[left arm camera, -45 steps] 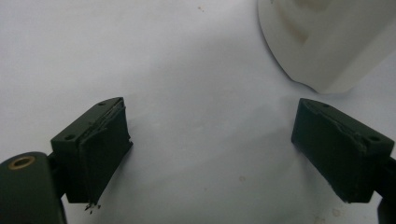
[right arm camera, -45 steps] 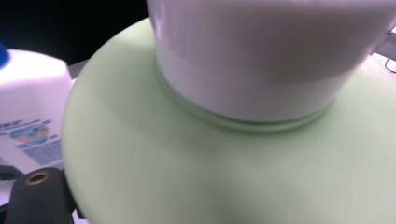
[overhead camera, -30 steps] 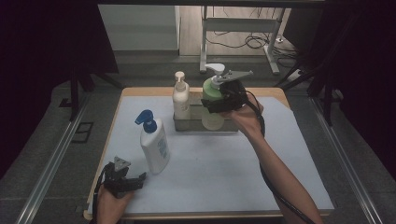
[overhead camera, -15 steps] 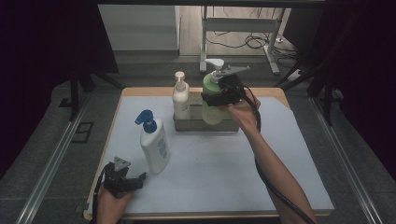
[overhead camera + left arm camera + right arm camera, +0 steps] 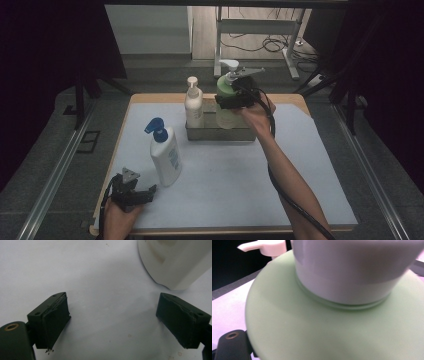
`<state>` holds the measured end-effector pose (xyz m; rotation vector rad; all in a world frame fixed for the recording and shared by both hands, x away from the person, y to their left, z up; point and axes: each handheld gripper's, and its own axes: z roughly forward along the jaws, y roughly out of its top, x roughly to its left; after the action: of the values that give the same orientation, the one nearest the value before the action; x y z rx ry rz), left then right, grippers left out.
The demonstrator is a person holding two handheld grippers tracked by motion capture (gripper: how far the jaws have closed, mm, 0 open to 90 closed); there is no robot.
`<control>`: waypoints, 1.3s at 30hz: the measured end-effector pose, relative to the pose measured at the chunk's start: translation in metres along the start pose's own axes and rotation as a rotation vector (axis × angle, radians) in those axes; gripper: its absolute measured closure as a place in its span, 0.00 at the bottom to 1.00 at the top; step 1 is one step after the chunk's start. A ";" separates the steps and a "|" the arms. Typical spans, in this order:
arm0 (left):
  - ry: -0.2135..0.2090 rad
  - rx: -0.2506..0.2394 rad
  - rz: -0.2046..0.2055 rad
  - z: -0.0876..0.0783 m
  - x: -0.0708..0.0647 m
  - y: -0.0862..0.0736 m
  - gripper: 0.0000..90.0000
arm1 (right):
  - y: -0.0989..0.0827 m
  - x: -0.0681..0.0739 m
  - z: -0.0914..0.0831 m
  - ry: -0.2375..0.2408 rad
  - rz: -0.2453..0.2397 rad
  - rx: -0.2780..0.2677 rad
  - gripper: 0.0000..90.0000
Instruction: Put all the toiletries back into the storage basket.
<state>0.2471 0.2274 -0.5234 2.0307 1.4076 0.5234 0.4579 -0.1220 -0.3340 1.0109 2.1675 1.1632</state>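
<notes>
A green pump bottle (image 5: 226,112) with a white pump head stands upright with its lower part inside a metal tray (image 5: 220,134) at the back of the table. My right gripper (image 5: 235,100) is shut on its shoulder and neck. In the right gripper view the green shoulder (image 5: 324,327) and white collar (image 5: 352,270) sit very close between the jaws. A small white bottle (image 5: 193,107) stands at the tray's left end. At the front left, my left gripper (image 5: 145,192) rests low on the table, open and holding nothing (image 5: 117,320). Just beyond it stands a white bottle with a blue pump (image 5: 165,155), whose base (image 5: 175,260) appears in the left gripper view.
A white sheet (image 5: 240,190) covers the wooden table. My right forearm and the gripper's black cable cross its right half from the front edge. Dark floor and metal rails surround the table.
My right gripper and the green bottle have shifted a little to the left and slightly down, closer to the small white bottle. The left gripper has stayed put.
</notes>
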 end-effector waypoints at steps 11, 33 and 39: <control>-0.001 0.001 0.002 0.000 0.000 0.000 0.12 | -0.004 -0.001 0.013 -0.011 -0.015 0.002 0.13; -0.001 0.001 0.002 0.000 0.000 0.000 0.12 | -0.024 -0.005 0.033 0.001 -0.001 0.069 0.13; -0.001 0.001 0.001 0.000 0.000 0.000 0.12 | -0.030 -0.007 0.038 0.003 0.007 0.085 0.13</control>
<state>0.2471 0.2275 -0.5233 2.0325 1.4064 0.5227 0.4771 -0.1198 -0.3789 1.0546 2.2338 1.0840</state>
